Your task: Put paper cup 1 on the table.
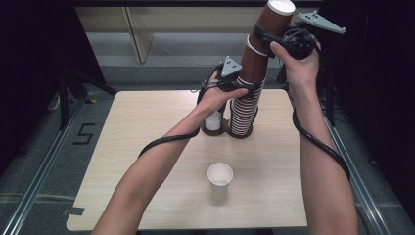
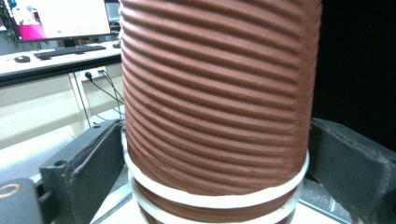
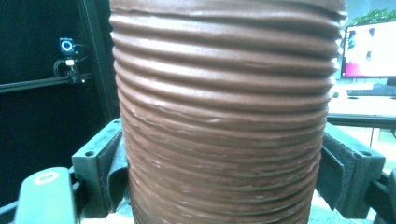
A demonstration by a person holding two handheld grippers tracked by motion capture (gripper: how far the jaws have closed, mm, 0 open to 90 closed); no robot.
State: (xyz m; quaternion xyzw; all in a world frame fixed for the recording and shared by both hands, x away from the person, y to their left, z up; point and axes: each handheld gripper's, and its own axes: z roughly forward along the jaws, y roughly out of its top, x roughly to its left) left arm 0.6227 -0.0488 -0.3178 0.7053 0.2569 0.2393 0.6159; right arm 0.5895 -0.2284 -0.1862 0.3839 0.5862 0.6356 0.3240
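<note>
Your left forearm is reaching forward and inward from the bottom edge, your left hand (image 1: 221, 94) wrapping the left hand-held gripper (image 1: 234, 84), whose jaws are standing wide and pressing on both sides of what they are clamping. Your right arm is stretching up along the right side, wrist bent inward, your right hand (image 1: 299, 63) holding the right hand-held gripper (image 1: 266, 40) higher, its jaws clamping too.
</note>
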